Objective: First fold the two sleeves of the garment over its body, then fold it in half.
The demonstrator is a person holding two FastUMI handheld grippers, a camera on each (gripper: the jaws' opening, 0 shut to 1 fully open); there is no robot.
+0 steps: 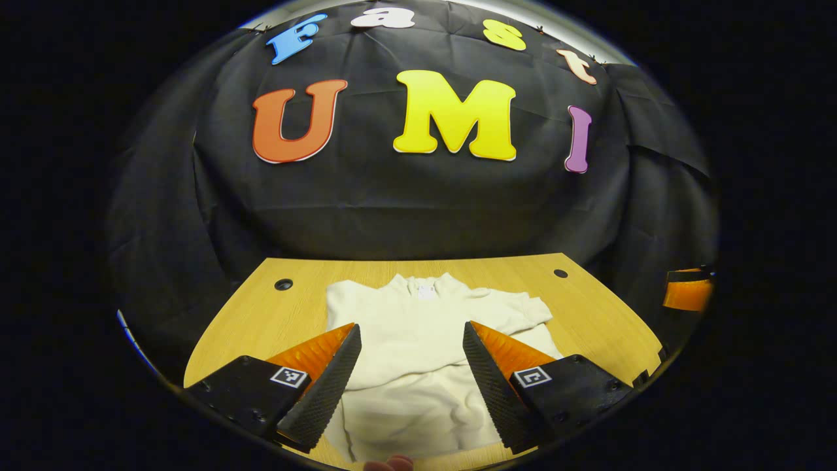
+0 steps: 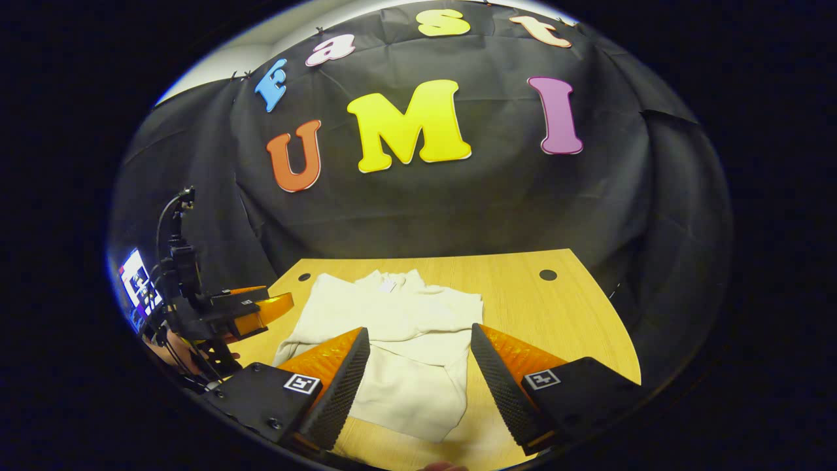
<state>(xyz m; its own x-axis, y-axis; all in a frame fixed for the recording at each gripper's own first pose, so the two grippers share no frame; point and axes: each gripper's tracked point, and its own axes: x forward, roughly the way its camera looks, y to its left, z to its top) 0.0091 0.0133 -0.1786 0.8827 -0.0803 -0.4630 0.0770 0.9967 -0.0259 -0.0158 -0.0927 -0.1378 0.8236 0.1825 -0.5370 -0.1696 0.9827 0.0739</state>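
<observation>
A cream garment (image 1: 418, 353) lies on the wooden surface (image 1: 588, 307), sleeves folded over its body. The left gripper (image 1: 412, 373) and the right gripper (image 2: 418, 379) hover wide above its near part, holding nothing.

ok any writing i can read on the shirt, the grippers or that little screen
None can be read.
Neck tag on the garment: too small to read.
Square markers by the fingers: a pattern, no words.
Screen off the table's side: too small and blurred.
</observation>
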